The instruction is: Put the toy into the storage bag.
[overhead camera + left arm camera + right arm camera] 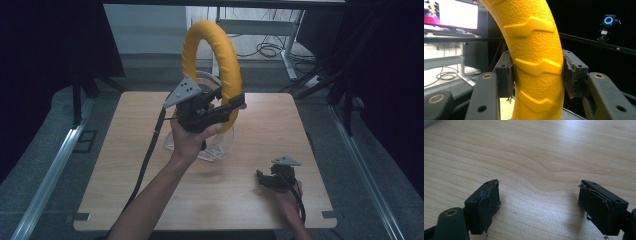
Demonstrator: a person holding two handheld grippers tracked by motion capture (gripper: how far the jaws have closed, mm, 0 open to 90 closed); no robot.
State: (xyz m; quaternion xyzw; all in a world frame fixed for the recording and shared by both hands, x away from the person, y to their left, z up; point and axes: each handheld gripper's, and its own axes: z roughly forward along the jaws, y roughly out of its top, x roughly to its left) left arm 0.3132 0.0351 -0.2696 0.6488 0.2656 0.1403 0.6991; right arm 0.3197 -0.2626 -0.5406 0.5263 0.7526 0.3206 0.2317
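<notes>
A large yellow ring [216, 65] with raised tread marks is held upright above the middle of the wooden table [120, 170]. My left gripper [227, 107] is shut on the ring's lower right part. In the left gripper view the yellow ring [534, 57] runs up between the two jaws, and both pads [510, 77] press its sides. A clear plastic stand [220, 145] sits on the table below the ring. My right gripper [265, 178] rests low near the table's front right. Its jaws stand wide apart over bare wood, as the right gripper [537, 202] view shows.
Dark curtains flank the table on both sides. Beyond the far edge stand a desk frame [287, 50] and loose cables [267, 49] on the floor. A monitor [451, 13] and a small device with a lit blue ring [609, 20] appear in the left gripper view.
</notes>
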